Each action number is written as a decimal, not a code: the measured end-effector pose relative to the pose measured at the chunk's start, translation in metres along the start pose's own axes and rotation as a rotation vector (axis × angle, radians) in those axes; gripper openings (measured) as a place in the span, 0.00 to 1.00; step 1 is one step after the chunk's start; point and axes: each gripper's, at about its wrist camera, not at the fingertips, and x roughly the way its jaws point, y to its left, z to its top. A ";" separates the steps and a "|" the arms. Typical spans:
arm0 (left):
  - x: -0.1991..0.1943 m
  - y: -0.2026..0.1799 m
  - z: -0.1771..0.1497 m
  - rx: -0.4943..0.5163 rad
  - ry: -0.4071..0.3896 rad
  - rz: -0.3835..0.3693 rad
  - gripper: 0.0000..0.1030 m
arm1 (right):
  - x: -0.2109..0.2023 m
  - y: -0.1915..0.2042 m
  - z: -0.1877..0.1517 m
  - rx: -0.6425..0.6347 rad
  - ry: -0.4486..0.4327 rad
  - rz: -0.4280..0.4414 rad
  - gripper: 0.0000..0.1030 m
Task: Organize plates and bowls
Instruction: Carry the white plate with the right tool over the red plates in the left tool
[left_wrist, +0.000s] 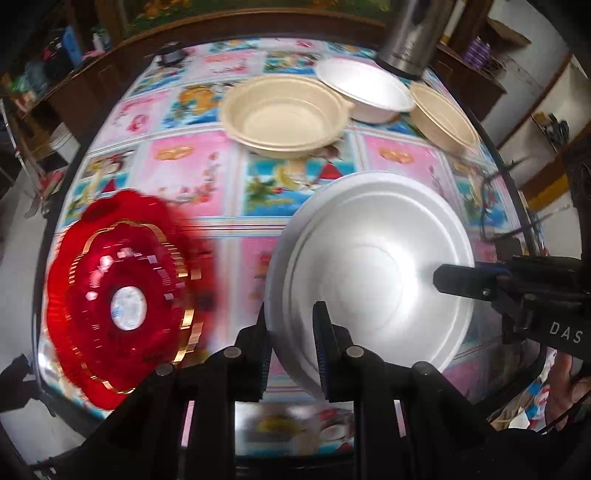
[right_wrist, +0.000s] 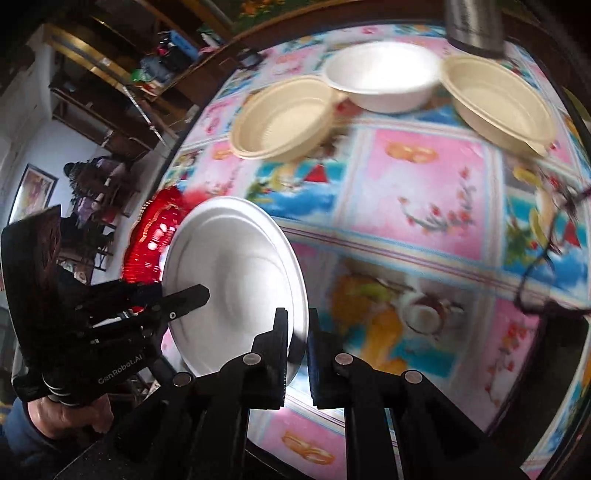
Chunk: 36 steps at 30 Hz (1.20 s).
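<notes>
A round table (left_wrist: 207, 173) draped in a bright pink-and-blue picture cloth fills a cluttered room lined with shelves. Both grippers clamp one white foam plate (left_wrist: 373, 273) by opposite rims, holding it tilted above the cloth: the left gripper (left_wrist: 291, 343) has its jaws nearly together on the near-left rim, the right gripper (right_wrist: 297, 350) pinches the other edge. Just beside the plate, at the table's left edge, lies a red gold-trimmed plate (left_wrist: 125, 295), blurred. Toward the far edge sit stacked beige bowls (left_wrist: 284, 114), a white bowl (left_wrist: 365, 90), another beige bowl (left_wrist: 443, 114) and a steel jug (left_wrist: 413, 33).
</notes>
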 end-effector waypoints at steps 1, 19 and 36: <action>-0.003 0.006 0.000 -0.008 -0.007 0.001 0.18 | 0.003 0.009 0.003 -0.013 0.001 0.010 0.10; -0.010 0.190 -0.017 -0.076 -0.039 -0.077 0.19 | 0.104 0.159 0.042 -0.081 0.053 -0.048 0.10; 0.010 0.219 -0.037 -0.208 -0.044 -0.073 0.45 | 0.163 0.178 0.049 -0.137 0.126 -0.154 0.17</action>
